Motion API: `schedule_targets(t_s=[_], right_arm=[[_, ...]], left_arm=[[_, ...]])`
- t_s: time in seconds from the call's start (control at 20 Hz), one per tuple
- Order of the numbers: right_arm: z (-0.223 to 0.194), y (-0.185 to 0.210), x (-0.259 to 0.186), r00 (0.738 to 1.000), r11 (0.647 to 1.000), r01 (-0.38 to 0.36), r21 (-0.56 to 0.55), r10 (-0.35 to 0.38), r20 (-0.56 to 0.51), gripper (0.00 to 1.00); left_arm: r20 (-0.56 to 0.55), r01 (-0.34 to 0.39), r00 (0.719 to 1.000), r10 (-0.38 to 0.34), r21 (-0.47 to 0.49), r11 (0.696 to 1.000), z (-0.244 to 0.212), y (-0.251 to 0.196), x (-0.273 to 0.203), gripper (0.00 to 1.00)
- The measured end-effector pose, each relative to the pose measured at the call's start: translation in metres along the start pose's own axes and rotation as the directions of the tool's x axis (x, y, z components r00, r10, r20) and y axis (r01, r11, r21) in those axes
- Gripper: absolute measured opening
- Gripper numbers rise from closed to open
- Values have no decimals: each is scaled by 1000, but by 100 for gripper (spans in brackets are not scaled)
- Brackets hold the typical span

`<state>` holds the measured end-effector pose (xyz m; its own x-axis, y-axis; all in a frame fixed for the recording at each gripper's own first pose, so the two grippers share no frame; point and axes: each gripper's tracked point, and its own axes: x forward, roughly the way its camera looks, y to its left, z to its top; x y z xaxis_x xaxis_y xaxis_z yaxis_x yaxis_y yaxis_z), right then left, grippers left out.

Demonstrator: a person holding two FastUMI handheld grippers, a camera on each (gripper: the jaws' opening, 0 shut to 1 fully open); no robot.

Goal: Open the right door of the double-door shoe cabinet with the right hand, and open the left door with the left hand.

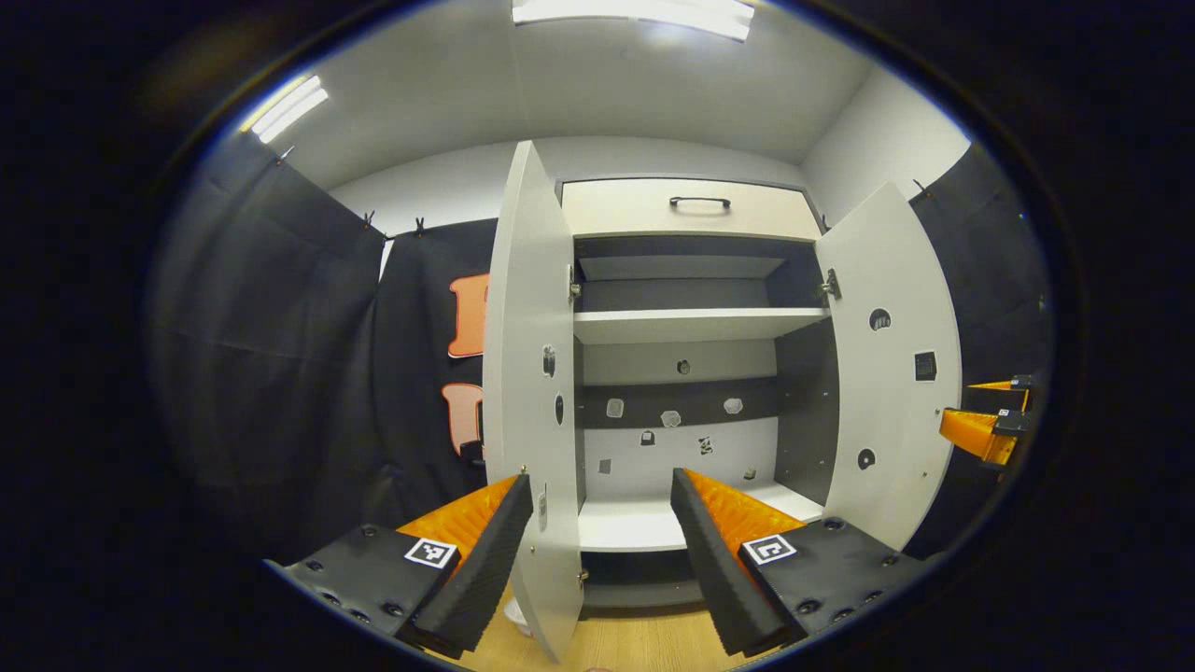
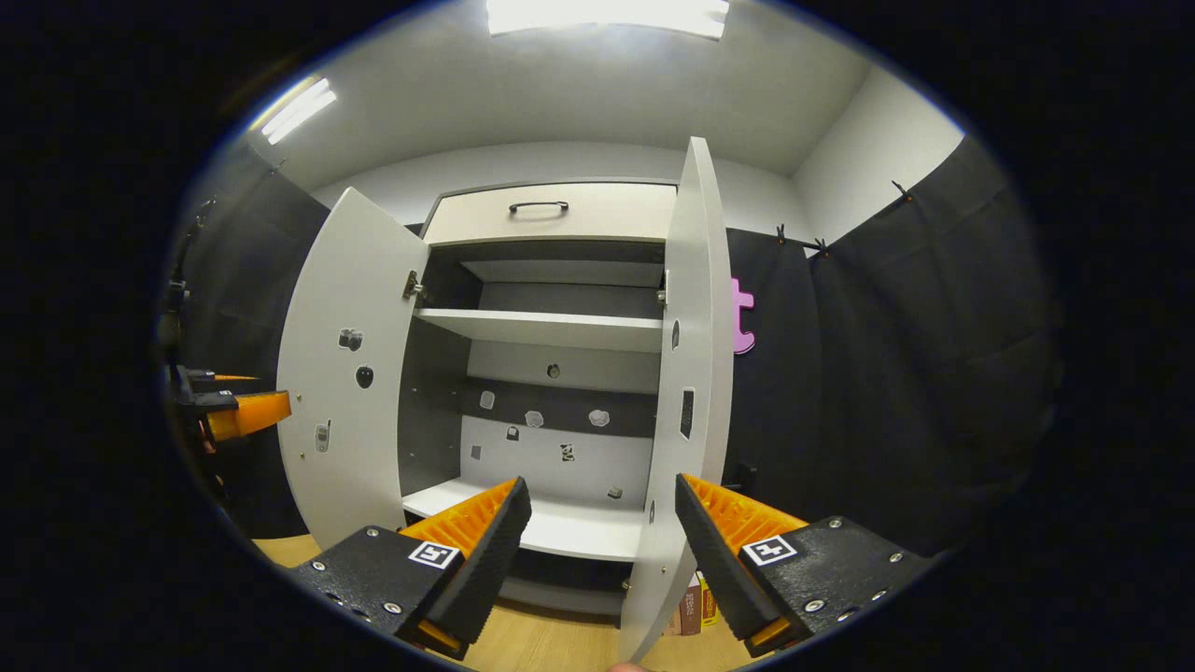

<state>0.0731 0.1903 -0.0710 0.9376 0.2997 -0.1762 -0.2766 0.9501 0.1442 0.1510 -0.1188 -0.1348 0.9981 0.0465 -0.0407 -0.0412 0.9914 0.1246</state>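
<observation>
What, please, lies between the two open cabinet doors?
In the left gripper view, the cabinet's open interior: shelves between left door and right door, under a closed drawer.

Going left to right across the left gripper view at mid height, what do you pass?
Black cloth wall → left door, edge-on → cabinet shelves → right door, swung open → the right tongs.
</observation>
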Motion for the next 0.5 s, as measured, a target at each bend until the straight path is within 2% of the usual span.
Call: schedule_targets(t_s=[0.5], right_arm=[[4, -5, 1, 999, 1000, -1, -21, 2, 32, 97]], left_arm=[[30, 6, 1000, -6, 8, 1000, 7, -7, 5, 95]])
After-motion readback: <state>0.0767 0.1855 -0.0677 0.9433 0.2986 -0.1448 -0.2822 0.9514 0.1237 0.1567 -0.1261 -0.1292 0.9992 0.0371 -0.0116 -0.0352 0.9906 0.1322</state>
